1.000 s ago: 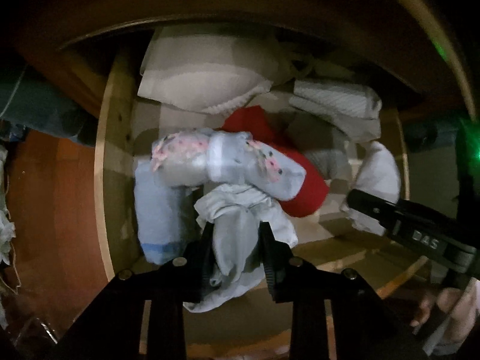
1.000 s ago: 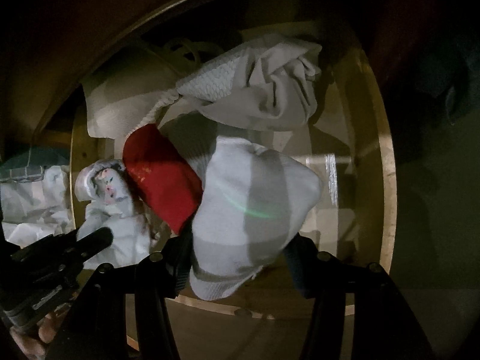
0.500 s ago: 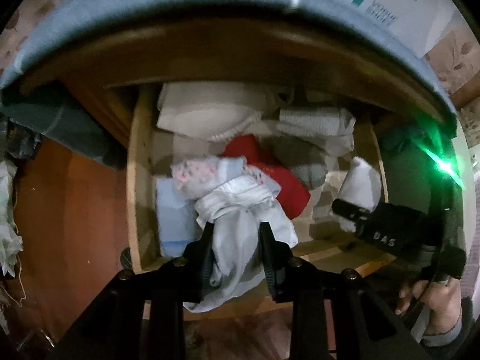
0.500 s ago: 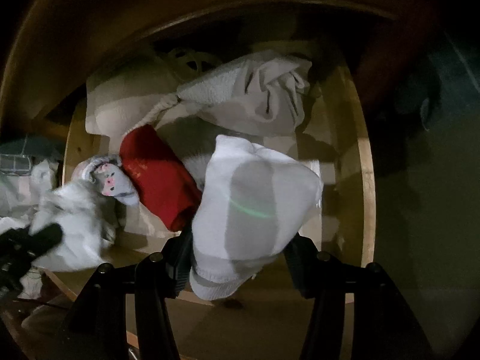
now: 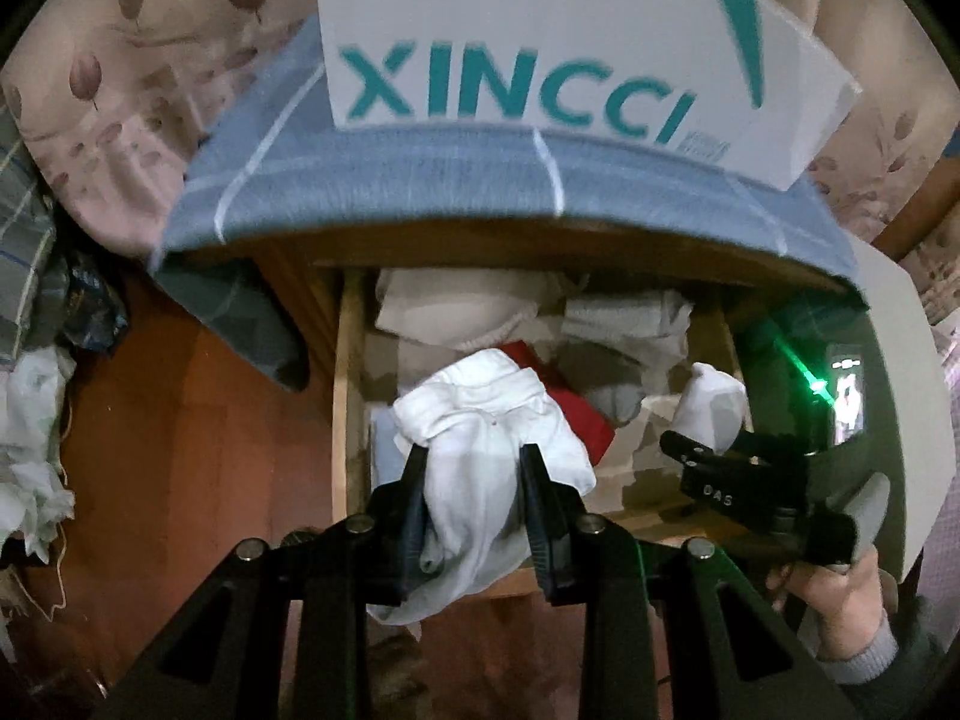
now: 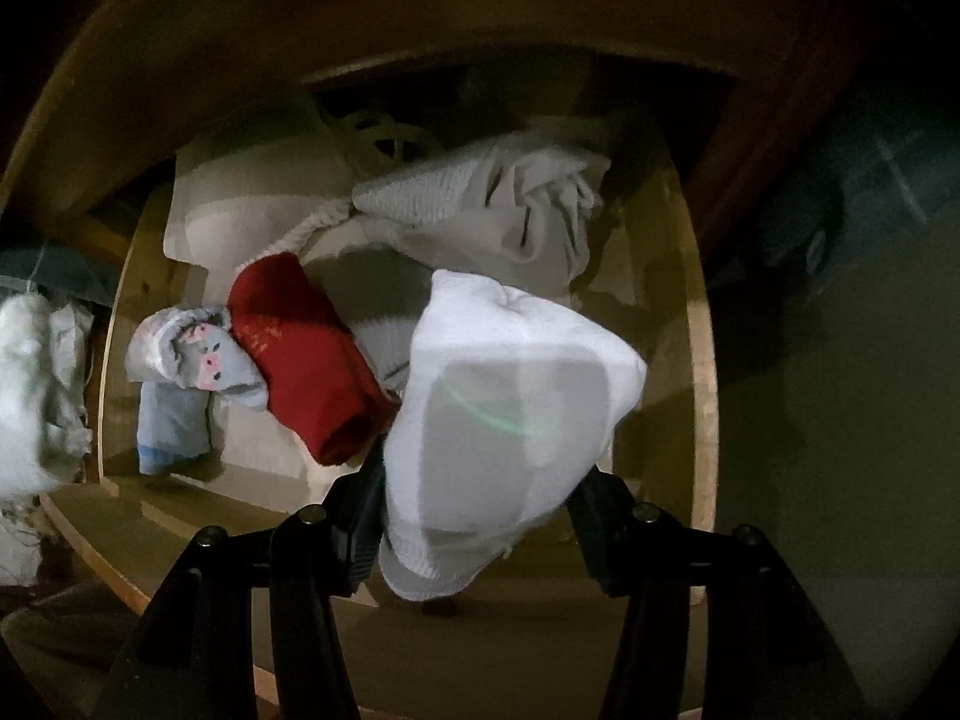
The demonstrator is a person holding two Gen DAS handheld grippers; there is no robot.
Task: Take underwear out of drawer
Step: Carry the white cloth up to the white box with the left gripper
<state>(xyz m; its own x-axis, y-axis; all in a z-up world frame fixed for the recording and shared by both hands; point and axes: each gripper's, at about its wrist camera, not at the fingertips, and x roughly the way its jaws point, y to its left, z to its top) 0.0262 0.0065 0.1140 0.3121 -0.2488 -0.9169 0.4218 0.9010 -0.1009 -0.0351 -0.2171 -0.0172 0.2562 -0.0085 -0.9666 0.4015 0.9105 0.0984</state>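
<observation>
My left gripper (image 5: 474, 456) is shut on a white piece of underwear (image 5: 486, 420) and holds it up over the front of the open wooden drawer (image 5: 343, 384). My right gripper (image 6: 480, 474) is shut on another white folded piece of underwear (image 6: 510, 414), held above the drawer (image 6: 702, 372). It also shows in the left wrist view (image 5: 714, 402) with the right gripper (image 5: 690, 450) at the drawer's right side. A red garment (image 6: 312, 348), a floral grey roll (image 6: 198, 354) and pale folded pieces (image 6: 498, 210) lie in the drawer.
A blue checked cloth (image 5: 420, 180) covers the top above the drawer, with a white box marked XINCCI (image 5: 540, 42) on it. Reddish floor (image 5: 180, 420) lies left of the drawer, with crumpled white fabric (image 5: 30, 450) at the far left.
My left gripper has lifted back and up with its white underwear, so the cabinet top and box came into view. My right gripper has risen slightly with its piece.
</observation>
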